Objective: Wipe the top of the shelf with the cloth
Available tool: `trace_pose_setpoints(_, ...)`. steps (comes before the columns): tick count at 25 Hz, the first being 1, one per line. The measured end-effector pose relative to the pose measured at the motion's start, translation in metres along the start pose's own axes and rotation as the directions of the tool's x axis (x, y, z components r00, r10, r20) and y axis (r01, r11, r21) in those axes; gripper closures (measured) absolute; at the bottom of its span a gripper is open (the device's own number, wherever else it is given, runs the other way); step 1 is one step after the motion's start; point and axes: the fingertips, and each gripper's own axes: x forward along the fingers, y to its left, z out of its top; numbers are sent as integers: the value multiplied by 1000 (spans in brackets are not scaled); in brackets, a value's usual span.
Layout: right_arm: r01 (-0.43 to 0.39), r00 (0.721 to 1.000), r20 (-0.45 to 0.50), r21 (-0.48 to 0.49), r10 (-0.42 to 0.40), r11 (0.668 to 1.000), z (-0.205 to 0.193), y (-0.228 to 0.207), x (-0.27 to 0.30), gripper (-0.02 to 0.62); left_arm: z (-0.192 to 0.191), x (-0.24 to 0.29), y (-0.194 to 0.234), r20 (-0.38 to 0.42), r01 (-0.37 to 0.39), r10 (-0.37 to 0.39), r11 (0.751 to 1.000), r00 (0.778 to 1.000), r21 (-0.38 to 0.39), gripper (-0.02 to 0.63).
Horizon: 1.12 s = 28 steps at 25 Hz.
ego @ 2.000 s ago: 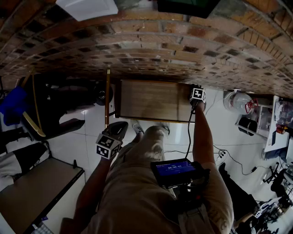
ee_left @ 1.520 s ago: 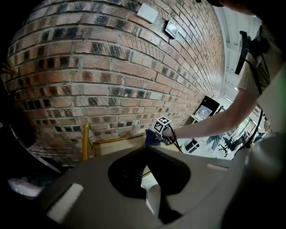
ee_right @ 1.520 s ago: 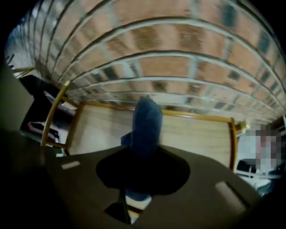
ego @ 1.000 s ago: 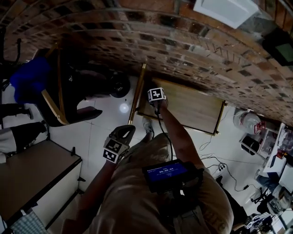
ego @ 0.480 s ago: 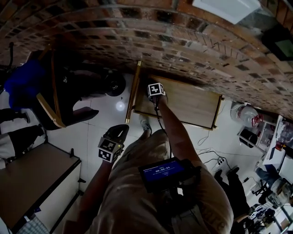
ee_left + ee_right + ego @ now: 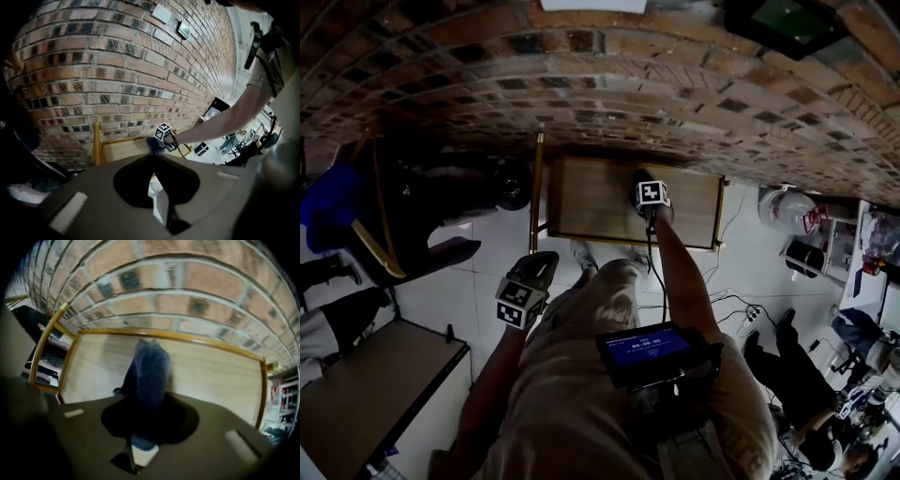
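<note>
The shelf top [image 6: 591,202] is a light wooden board in a golden frame, set against the brick wall. My right gripper [image 6: 649,208] rests on it, right of the middle. In the right gripper view, the right gripper [image 6: 145,397] is shut on a blue cloth [image 6: 149,366], which trails forward across the board [image 6: 215,376]. My left gripper [image 6: 527,284] hangs in front of the shelf over the floor, its jaws together with nothing between them. The left gripper view looks past the left gripper [image 6: 154,154] to the cloth [image 6: 152,143] and the shelf [image 6: 124,149].
A brick wall [image 6: 609,84] runs behind the shelf. A dark chair [image 6: 403,220] with something blue on it stands to the left, and a table [image 6: 366,394] lies at the lower left. A white jug [image 6: 787,211] and cables [image 6: 731,305] sit on the floor at the right.
My right gripper, with the cloth, swept from the shelf's right end to its left end and has now come back to right of the middle. The left gripper has stayed put.
</note>
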Motion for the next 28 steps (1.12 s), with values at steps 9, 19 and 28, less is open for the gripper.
trace_pose_setpoints(9, 113, 993, -40, 135, -108, 984, -60, -139, -30, 506, 23, 38, -42, -24, 33, -32, 998, 999, 46, 601)
trace_pose_setpoints(19, 156, 988, -38, 240, -151, 958, -90, -225, -44, 506, 38, 62, -70, -24, 58, -56, 996, 998, 71, 603)
trace_pose_setpoints(28, 159, 985, 26, 268, -172, 950, -62, -181, -68, 506, 36, 51, -65, -8, 57, -57, 997, 998, 54, 603)
